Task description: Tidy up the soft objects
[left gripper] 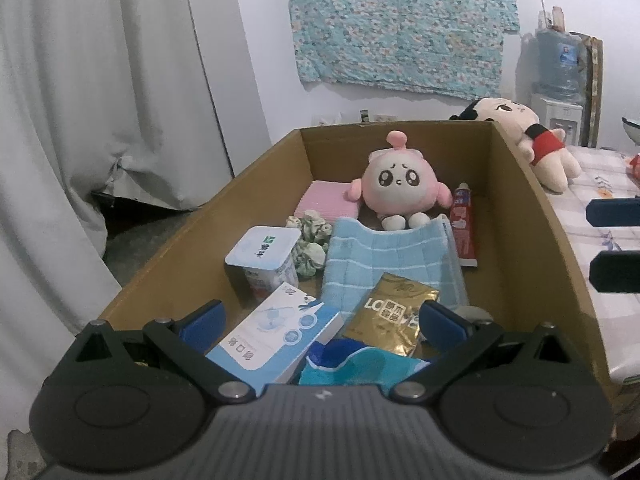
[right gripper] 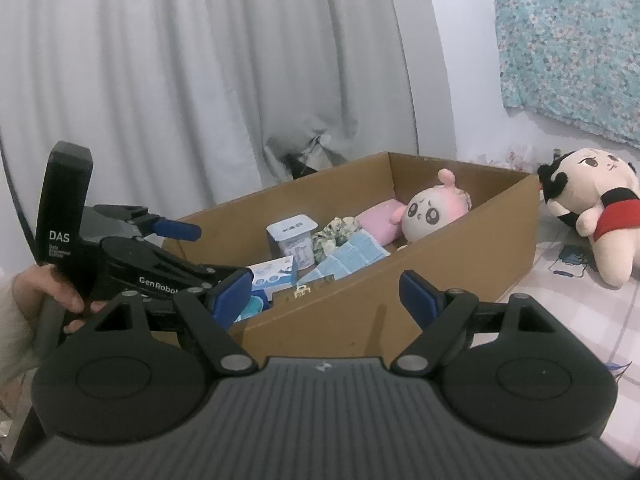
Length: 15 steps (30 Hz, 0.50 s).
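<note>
A cardboard box holds a pink plush, a pink cloth, a blue striped towel, a green scrunchie and a blue-teal cloth at its near end. My left gripper is open and empty over the box's near end, above a blue-white carton and a gold packet. My right gripper is open and empty outside the box's near right wall. A doll with black hair and a red top lies on the table right of the box.
The box also holds a yogurt cup and a red toothpaste tube. A white curtain hangs left. A floral cloth hangs on the wall. A water dispenser stands far right. The table has a checked cover.
</note>
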Available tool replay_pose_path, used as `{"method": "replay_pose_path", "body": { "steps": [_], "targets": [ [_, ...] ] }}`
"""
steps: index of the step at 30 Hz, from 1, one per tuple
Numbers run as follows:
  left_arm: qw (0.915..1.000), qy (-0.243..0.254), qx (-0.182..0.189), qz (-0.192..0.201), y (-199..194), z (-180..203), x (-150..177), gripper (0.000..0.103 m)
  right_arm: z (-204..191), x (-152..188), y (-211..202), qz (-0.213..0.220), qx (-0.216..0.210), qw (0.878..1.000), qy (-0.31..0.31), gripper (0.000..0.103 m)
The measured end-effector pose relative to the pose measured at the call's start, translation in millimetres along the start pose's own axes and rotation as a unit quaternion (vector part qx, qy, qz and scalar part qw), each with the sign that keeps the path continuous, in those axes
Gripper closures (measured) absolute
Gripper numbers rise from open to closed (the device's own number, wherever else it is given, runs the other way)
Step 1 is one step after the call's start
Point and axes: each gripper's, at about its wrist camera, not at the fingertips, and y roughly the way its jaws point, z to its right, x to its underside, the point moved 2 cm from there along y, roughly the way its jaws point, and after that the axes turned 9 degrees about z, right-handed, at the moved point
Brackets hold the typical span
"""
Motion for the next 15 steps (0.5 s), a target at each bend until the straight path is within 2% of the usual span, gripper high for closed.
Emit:
{"method": "replay_pose_path", "body": {
  "steps": [11,15],
  "targets": [
    [0.9999,-0.009,0.008,0.007,0.2,2.7,-2.3,0.000,4.5,0.2,1.2,-0.003,0.002,1.000,0.004,0.022],
    [0.9997,-0.019,-0.003,0.013,-0.9,1.7,-3.8,0.002,3.7,1.5,0.6,-0.004,0.002,1.000,0.001,0.022]
  ]
}}
